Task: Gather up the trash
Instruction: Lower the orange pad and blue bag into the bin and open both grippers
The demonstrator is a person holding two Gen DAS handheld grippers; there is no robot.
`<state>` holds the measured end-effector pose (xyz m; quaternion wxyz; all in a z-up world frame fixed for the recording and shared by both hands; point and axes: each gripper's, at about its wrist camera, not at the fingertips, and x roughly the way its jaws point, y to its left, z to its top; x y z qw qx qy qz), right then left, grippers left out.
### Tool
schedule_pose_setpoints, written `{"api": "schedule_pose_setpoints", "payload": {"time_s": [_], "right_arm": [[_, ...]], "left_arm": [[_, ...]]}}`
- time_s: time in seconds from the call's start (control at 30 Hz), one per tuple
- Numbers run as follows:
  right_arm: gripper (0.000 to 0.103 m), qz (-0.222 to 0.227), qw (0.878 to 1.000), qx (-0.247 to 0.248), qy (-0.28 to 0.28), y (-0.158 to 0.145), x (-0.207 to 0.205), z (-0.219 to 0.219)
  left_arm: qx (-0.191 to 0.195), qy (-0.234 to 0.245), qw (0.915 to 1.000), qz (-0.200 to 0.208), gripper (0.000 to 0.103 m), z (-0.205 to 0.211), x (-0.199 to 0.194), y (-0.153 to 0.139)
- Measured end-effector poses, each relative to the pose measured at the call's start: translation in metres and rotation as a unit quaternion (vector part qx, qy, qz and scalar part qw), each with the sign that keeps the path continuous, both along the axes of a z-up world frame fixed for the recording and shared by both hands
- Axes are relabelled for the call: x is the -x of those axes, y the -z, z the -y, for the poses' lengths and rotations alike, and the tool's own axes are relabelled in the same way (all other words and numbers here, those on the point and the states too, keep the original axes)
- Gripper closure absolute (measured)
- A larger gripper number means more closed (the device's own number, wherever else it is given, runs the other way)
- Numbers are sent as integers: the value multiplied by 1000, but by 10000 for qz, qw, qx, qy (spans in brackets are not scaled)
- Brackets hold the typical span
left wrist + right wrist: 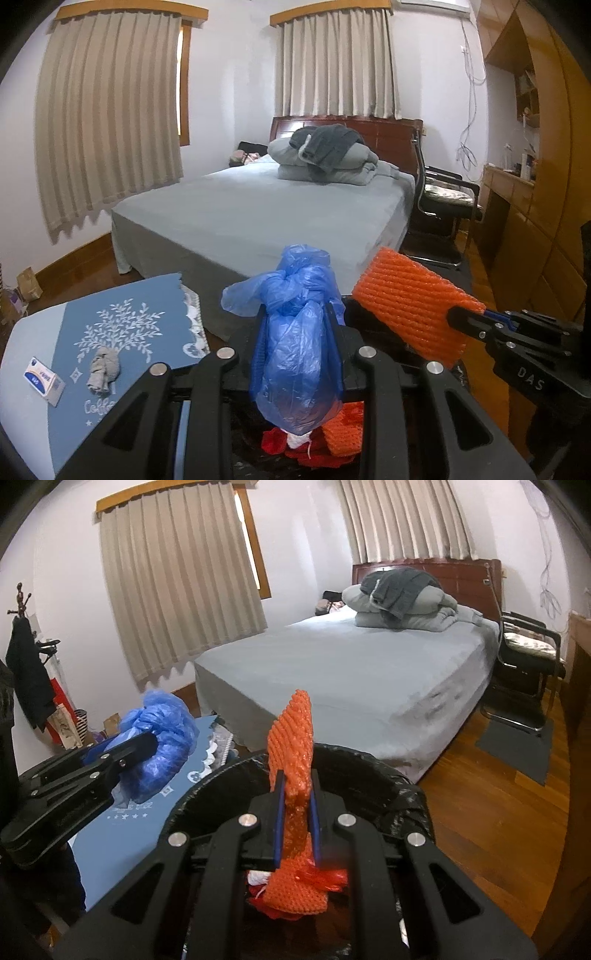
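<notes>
Lying left of the bin [369,771], crumpled tissue [104,371] on blue table [122,332], left gripper [295,325] clamped on blue plastic bag [295,339] above the bin, right gripper [295,808] pinching orange foam net [293,760] over the bin.

Bin [369,768]: we see only its far rim; the near side is hidden behind the gripper frame.
Small box [44,380]: its print is too small for us to read.
Tablecloth [110,325]: its lettering is cut off.
</notes>
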<state>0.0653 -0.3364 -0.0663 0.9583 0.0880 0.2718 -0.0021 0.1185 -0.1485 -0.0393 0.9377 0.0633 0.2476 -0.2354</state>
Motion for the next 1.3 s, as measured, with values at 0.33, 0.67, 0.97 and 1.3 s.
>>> {"api": "schedule_pose_setpoints", "payload": {"time_s": [0.33, 0.67, 0.97, 1.3], "right_arm": [[92, -182, 9996, -92, 214, 18, 1, 18], [91, -322, 9990, -56, 315, 29, -8, 25], [74, -552, 9979, 6, 333, 45, -18, 22], [10, -440, 9979, 111, 461, 38, -12, 17]], "left_arm": [[-155, 132, 9996, -200, 75, 22, -9, 22], [-183, 281, 9990, -307, 74, 33, -20, 36], [-26, 307, 9982, -516, 45, 22, -32, 39], [102, -284, 9990, -319, 12, -25, -32, 22]]}}
